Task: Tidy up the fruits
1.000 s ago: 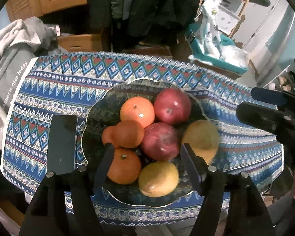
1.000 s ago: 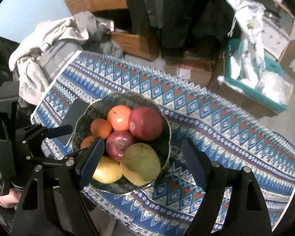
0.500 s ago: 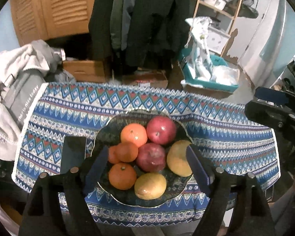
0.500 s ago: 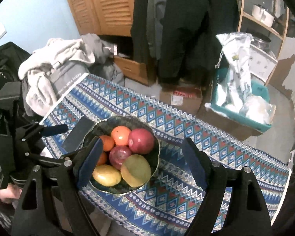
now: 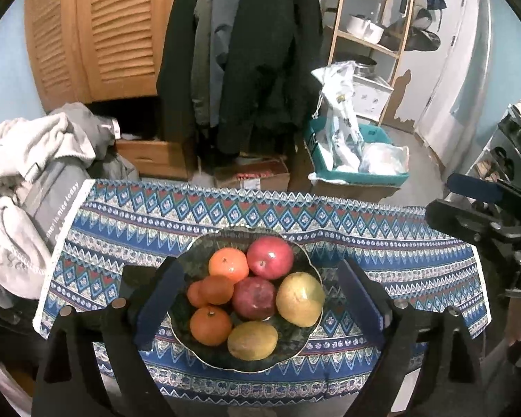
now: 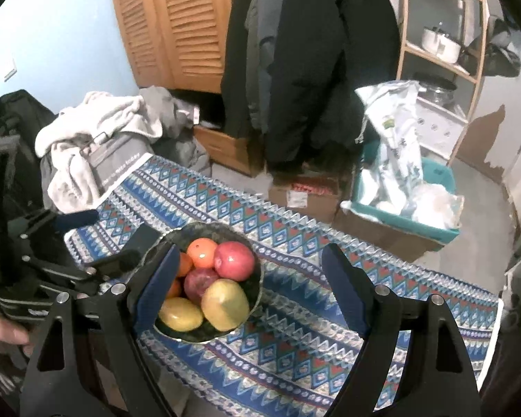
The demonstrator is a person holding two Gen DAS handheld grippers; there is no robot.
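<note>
A blue patterned tablecloth (image 5: 382, 239) covers the table, coats (image 5: 246, 45) hanging beyond its far edge. The fruit bowl (image 5: 295, 354) sits near the cloth's front edge, bare cloth to its right. The left gripper (image 5: 260, 299) and right gripper (image 6: 250, 285) hover above, jaws wide and empty.

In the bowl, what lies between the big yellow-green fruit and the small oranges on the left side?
In the left wrist view, the darker red apple lies between the yellow-green fruit and the small oranges, touching both, inside the bowl.
</note>
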